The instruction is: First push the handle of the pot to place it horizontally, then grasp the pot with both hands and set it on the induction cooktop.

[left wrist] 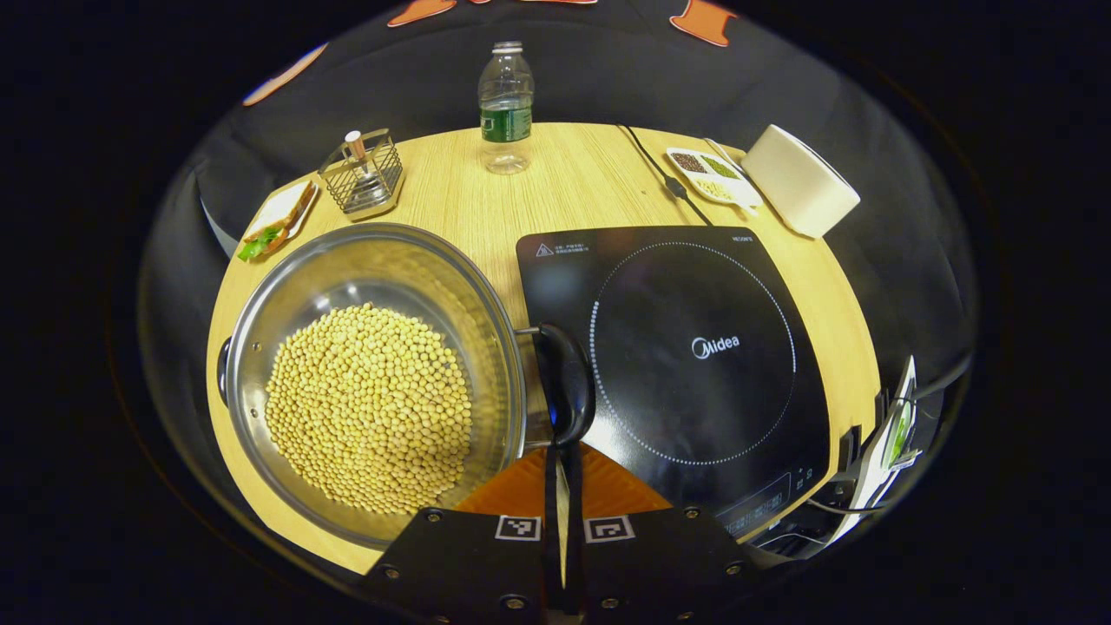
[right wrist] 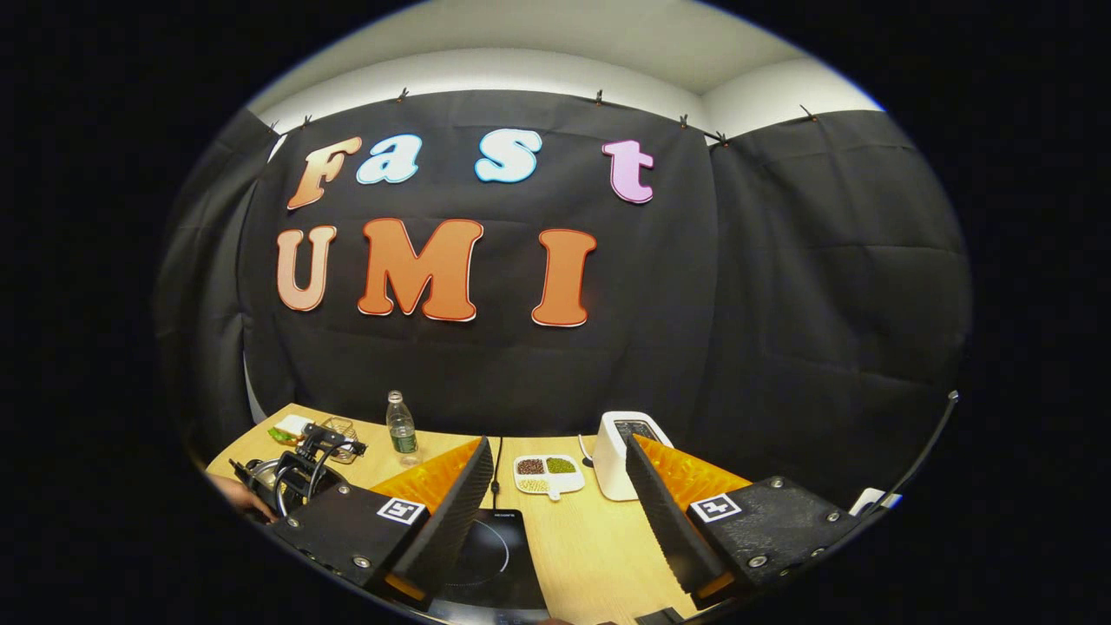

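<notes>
While the left gripper [left wrist: 562, 451] noses the pot handle [left wrist: 564, 382] — jaws together — right gripper [right wrist: 555, 508] hovers, jaws apart.

A: Left gripper view? 
B: High over the near edge of the table [left wrist: 555, 187], tilted steeply down, close to the pot [left wrist: 373, 382] and induction cooktop [left wrist: 686, 365].

A: Right gripper view? 
B: Low, near table height, facing level toward the back wall cloth; table sits far down in it.

A: Overlap? 
B: Same table, cooktop [right wrist: 490, 547], water bottle [left wrist: 506, 104] [right wrist: 401, 427], divided dish [left wrist: 713, 176] [right wrist: 547, 474], white toaster [left wrist: 800, 180] [right wrist: 623, 451].
</notes>
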The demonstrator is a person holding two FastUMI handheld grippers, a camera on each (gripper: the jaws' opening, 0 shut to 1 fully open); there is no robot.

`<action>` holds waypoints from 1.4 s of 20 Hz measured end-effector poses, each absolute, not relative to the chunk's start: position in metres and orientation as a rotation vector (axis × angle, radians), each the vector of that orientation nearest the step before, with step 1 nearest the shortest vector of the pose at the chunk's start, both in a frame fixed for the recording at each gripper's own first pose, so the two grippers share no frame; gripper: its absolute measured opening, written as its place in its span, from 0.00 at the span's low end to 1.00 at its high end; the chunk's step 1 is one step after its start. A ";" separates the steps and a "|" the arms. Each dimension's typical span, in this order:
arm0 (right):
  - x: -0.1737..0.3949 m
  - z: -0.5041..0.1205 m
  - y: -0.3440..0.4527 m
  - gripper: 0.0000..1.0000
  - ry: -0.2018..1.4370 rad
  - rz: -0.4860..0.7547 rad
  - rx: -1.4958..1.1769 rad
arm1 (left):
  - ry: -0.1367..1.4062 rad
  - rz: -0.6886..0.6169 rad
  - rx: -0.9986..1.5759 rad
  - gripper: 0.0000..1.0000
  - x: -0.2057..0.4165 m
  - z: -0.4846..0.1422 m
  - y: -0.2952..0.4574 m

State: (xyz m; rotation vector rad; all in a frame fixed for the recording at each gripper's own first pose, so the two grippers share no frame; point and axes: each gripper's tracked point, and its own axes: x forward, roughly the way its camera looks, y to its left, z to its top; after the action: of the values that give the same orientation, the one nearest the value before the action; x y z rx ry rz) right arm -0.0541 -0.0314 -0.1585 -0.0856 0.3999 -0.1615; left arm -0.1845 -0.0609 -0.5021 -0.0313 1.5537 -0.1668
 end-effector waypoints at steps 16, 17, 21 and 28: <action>-0.062 -0.208 0.043 0.95 0.540 -0.005 -0.041 | 1.459 -0.136 -0.051 0.03 -0.160 -0.477 -0.029; -0.062 -0.212 0.047 0.96 0.553 0.007 -0.042 | 1.446 -0.117 -0.046 0.03 -0.157 -0.472 -0.019; -0.059 -0.230 0.071 0.96 0.606 0.055 -0.027 | 1.380 -0.095 0.011 0.03 -0.150 -0.454 0.024; -0.057 -0.262 0.126 0.96 0.705 0.130 0.006 | 1.333 0.048 0.015 0.62 -0.154 -0.435 0.114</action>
State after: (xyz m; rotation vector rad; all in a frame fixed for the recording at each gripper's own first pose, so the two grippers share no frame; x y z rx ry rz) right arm -0.0572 0.1255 -0.2619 0.0058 0.7053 0.1304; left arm -0.1543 0.1142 -0.4353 0.0146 1.3330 0.0477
